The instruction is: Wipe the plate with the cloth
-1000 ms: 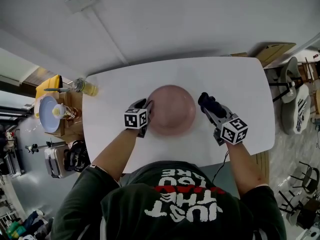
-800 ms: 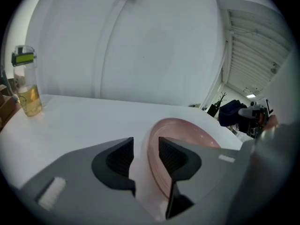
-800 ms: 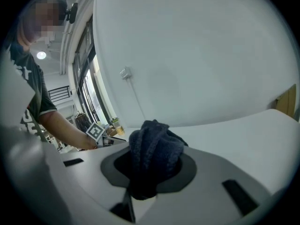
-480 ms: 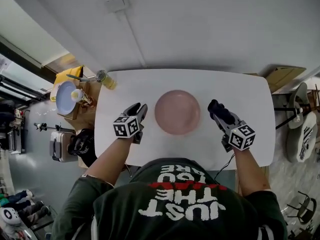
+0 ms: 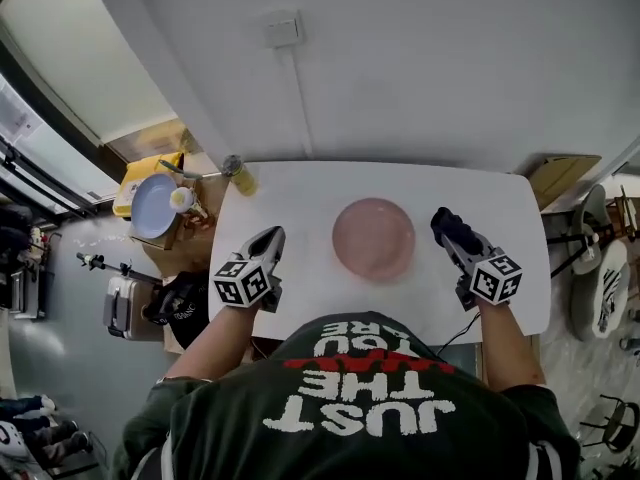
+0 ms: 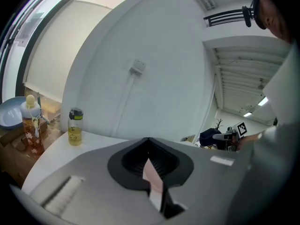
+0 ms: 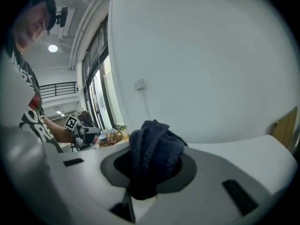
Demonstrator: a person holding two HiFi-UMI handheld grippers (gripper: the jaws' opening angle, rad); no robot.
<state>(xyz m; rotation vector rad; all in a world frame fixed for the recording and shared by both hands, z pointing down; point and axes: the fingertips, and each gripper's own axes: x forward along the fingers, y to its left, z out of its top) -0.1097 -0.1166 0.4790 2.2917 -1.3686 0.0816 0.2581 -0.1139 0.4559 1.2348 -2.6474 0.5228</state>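
Note:
The pink plate [image 5: 373, 238] rests alone on the white table [image 5: 300, 198]. My left gripper [image 5: 271, 238] hangs over the table's left front part, well clear of the plate's left rim. Its jaws have just been closing and now meet with nothing between them [image 6: 149, 149]. My right gripper [image 5: 452, 234] hovers to the right of the plate, apart from it, shut on a bunched dark blue cloth [image 5: 443, 220]. In the right gripper view the cloth [image 7: 154, 156] bulges out over the jaws and hides their tips.
A bottle of yellow liquid [image 5: 240, 176] stands at the table's far left corner, also visible in the left gripper view [image 6: 75, 127]. Left of the table a low stand carries a blue dish [image 5: 152, 206]. Behind the table is a white wall with a socket box [image 5: 284, 29].
My left gripper has come off the plate's left rim, moved left and up, and shut its jaws. The right gripper has lifted slightly with the cloth still in it.

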